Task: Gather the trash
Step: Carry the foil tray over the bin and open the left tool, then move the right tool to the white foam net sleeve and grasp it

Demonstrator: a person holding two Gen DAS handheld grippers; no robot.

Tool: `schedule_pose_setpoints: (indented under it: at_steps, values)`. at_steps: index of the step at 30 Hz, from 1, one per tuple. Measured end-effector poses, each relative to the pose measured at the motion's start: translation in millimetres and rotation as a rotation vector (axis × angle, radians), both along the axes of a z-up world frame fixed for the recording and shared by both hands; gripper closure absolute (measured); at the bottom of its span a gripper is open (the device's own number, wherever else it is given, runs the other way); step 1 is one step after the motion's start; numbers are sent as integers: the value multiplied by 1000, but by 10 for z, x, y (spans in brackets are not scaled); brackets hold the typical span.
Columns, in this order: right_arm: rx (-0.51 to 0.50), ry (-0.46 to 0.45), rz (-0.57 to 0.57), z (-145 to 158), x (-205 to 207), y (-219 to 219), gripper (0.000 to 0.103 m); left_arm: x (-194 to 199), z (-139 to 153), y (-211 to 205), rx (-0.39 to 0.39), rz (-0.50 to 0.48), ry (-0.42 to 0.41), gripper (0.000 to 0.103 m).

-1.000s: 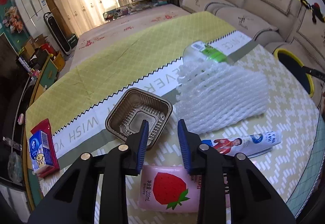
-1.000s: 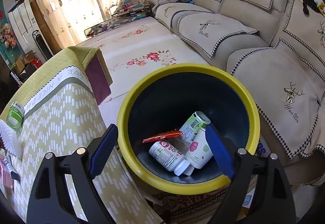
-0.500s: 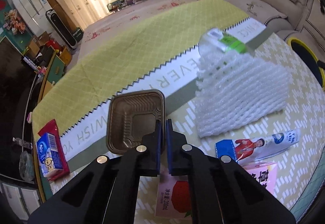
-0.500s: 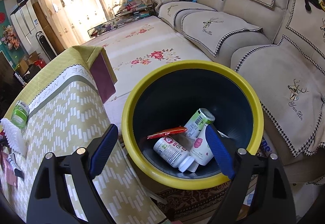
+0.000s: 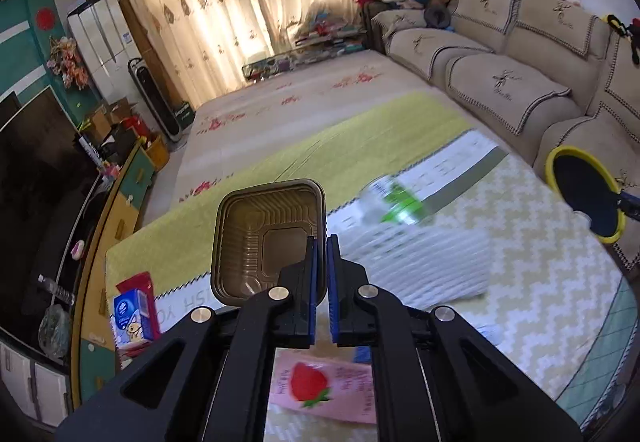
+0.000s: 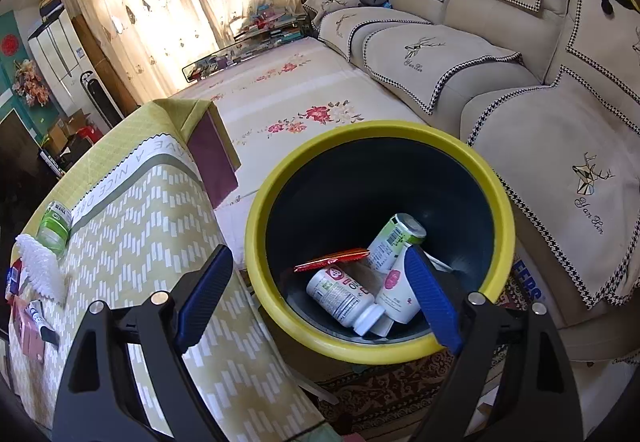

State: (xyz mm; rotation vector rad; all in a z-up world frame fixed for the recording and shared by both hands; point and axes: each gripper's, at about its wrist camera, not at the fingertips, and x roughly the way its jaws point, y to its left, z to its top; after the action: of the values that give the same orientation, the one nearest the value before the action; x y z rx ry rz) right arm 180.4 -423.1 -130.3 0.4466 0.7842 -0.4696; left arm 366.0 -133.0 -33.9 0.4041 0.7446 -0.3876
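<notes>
Lifted brown tray [image 5: 264, 242] clears foam netting [image 5: 416, 262], carton [image 5: 320, 390].

Brown tray [image 5: 264, 238] is thin ribbed plastic, semi-glossy. Foam net [image 5: 416, 266] is white, soft and ridged; the desk [image 6: 132, 217] wears matt woven cloth. Bin [image 6: 380, 350] is smooth plastic with a glossy yellow rim.

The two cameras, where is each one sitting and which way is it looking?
Left wrist: sits on the left gripper, looking along its blue fingers across the table; the shut fingers pinch the brown tray by its rim.
Right wrist: sits on the right gripper, looking down into the yellow bin beside the table; its open fingers frame the view.
Both views share the table, the green-labelled bottle, the white foam net, the bin, the sofa and the curtains.
</notes>
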Motion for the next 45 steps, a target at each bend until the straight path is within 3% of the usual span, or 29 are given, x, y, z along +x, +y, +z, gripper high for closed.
schedule_pose_setpoints:
  at_steps: [7,19,30,33,35,36,37,41,45]
  values:
    - [18,-28,-38,22,-270,-208,20,-380,29,-929,-30,-178,21,98]
    - [41,-48,-134,-6,-761,-642,20,-910,-274,-2665,-50,-456,96,98]
    - [42,-56,-188,-8,-1009,-852,20,-1088,-712,-3927,-55,-594,209,97]
    - [42,-55,-194,-14,-1035,-868,20,-1079,-834,-4122,-57,-601,249,97]
    - [45,-55,-195,-20,-1042,-872,20,-1044,-886,-4183,-65,-588,263,82]
    - [45,-55,-194,-21,-1045,-875,20,-1038,-890,-4189,-73,-577,259,63]
    - [45,-54,-193,-16,-1039,-857,20,-1039,-883,-4152,-84,-570,249,57]
    - [45,-48,-181,-37,-1005,-829,20,-1044,-755,-3819,-120,-552,228,55]
    - [51,-38,-155,-71,-918,-757,20,-1095,-500,-3285,-211,-525,217,47]
